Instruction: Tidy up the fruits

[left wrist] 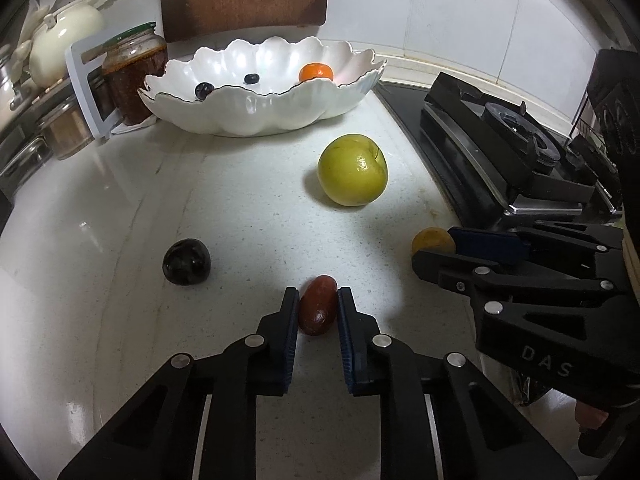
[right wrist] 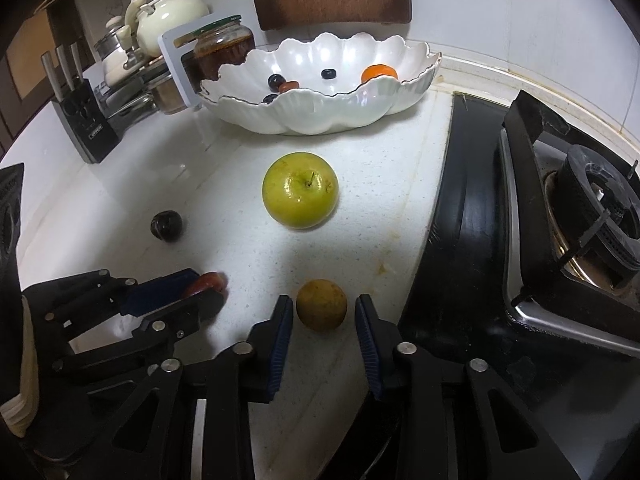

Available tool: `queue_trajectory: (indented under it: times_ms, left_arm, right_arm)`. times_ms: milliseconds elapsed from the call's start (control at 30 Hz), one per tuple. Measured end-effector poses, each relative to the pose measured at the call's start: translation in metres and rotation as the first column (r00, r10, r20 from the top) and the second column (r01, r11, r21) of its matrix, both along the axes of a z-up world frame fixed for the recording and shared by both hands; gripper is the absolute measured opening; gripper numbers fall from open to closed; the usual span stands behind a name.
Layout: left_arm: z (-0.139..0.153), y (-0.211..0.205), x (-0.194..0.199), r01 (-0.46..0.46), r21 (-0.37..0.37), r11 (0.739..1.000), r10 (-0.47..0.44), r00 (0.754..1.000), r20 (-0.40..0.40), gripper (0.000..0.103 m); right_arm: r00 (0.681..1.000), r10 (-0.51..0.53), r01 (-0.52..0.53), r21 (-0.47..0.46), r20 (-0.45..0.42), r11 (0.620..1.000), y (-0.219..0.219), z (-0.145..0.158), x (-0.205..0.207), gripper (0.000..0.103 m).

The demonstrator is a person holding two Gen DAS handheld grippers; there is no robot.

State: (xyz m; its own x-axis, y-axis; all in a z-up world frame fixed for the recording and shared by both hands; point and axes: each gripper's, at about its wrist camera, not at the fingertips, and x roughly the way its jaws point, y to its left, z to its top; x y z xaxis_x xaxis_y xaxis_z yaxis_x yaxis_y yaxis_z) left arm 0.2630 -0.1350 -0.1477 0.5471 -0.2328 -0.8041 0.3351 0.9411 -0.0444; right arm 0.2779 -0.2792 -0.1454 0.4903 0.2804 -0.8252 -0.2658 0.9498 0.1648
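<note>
While left tool clamps red fruit, right tool apart around yellow fruit — stove edge just beside

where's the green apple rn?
Green apple sits mid-counter, between the white bowl behind it and both grippers, left of the stove.

Dim kitchen light; glare on the bowl; soft shadows; fisheye edges dark, warped.
</note>
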Motion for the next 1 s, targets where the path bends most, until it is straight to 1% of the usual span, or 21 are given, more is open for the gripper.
queue_trajectory:
  times_ms: [167, 333, 800, 1000]
  left_arm:
    - [0.002, 0.002, 0.0, -0.008, -0.004, 1.0, 0.008, 1.0, 0.002, 0.019]
    - [0.01, 0.006, -0.002, -0.018, -0.016, 1.0, 0.018, 1.0, 0.017, 0.019]
    - [0.046, 0.015, -0.01, -0.032, -0.06, 0.998, 0.037, 0.996, 0.086, 0.019]
    - [0.064, 0.019, -0.014, -0.027, -0.051, 0.998, 0.034, 0.99, 0.137, 0.019]
  right_arm:
    - [1.0, -0.003, 0.003, 0.003, -0.001, 1.0, 0.0, -0.001, 0.001, 0.027]
    - [1.0, -0.006, 0.006, 0.007, 0.011, 1.0, 0.001, 0.004, -0.002, 0.027]
    - [0.995, -0.028, 0.025, 0.03, 0.099, 0.999, 0.001, 0.04, -0.019, 0.027]
    - [0.988, -0.038, 0.033, 0.037, 0.149, 0.999, 0.003, 0.058, -0.024, 0.027]
